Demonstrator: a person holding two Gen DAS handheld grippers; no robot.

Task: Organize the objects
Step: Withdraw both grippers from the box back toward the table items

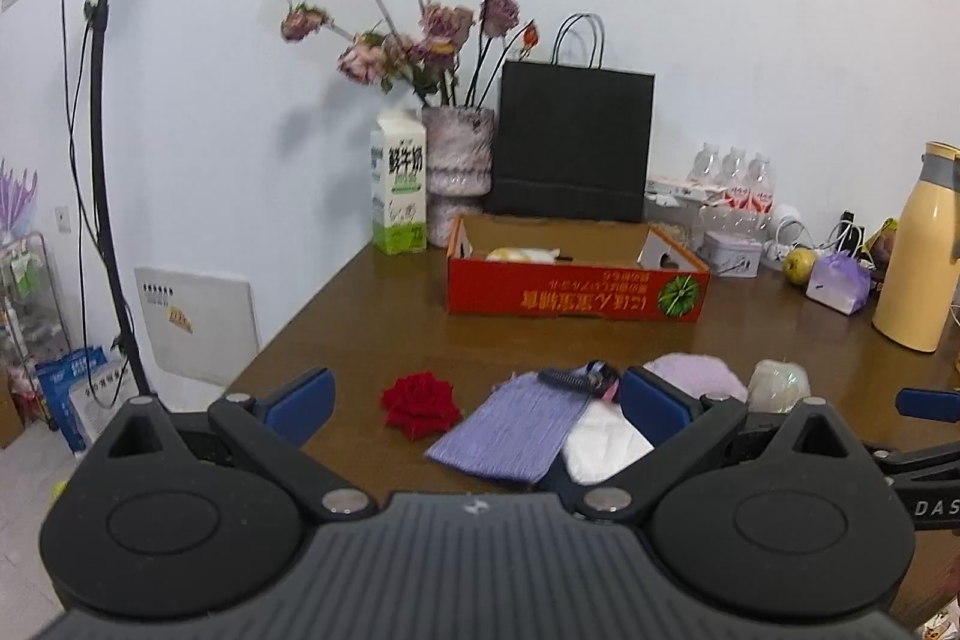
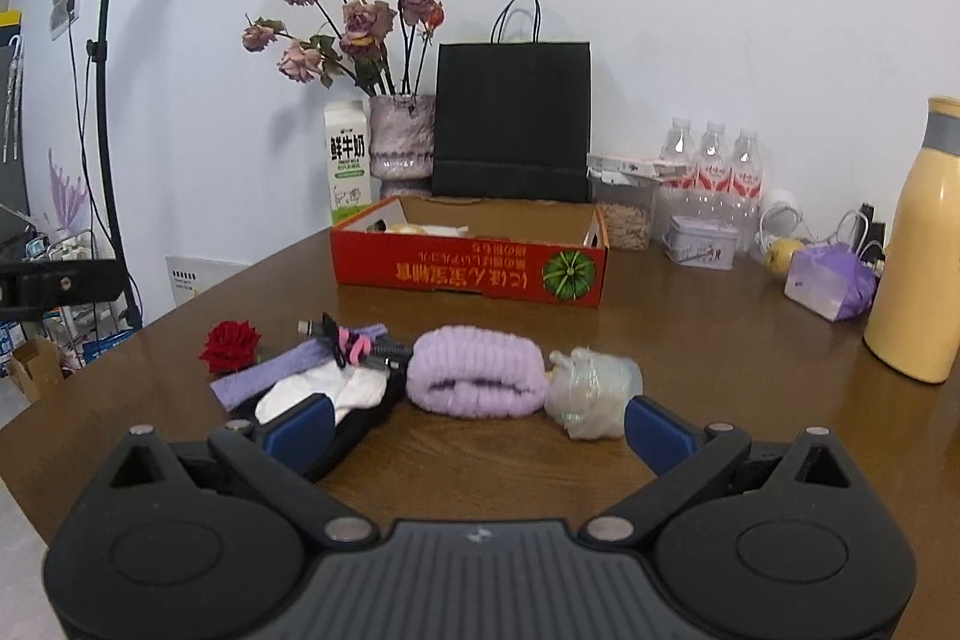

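Note:
A red cardboard box (image 1: 576, 295) (image 2: 474, 274) stands open at the back of the brown table, with a pale item inside. In front lie a red fabric rose (image 1: 420, 403) (image 2: 231, 345), a purple cloth (image 1: 510, 427) (image 2: 270, 376), a white sock (image 1: 603, 445) (image 2: 324, 391), a rolled lilac towel (image 1: 699, 373) (image 2: 477, 376) and a crinkled clear plastic bundle (image 1: 780, 385) (image 2: 591, 394). Black hair ties and clips (image 2: 354, 340) lie on the cloth. My left gripper (image 1: 474, 403) is open over the rose and cloth. My right gripper (image 2: 477, 427) is open just short of the towel.
A milk carton (image 1: 399, 184), a vase of dried roses (image 1: 459, 154) and a black paper bag (image 1: 573, 142) line the wall behind the box. Water bottles (image 2: 714, 166), a small tin (image 2: 699, 241), a purple pack (image 2: 831, 283) and a yellow flask (image 2: 927, 244) stand at the right. A lamp stand (image 1: 102, 160) rises at the left.

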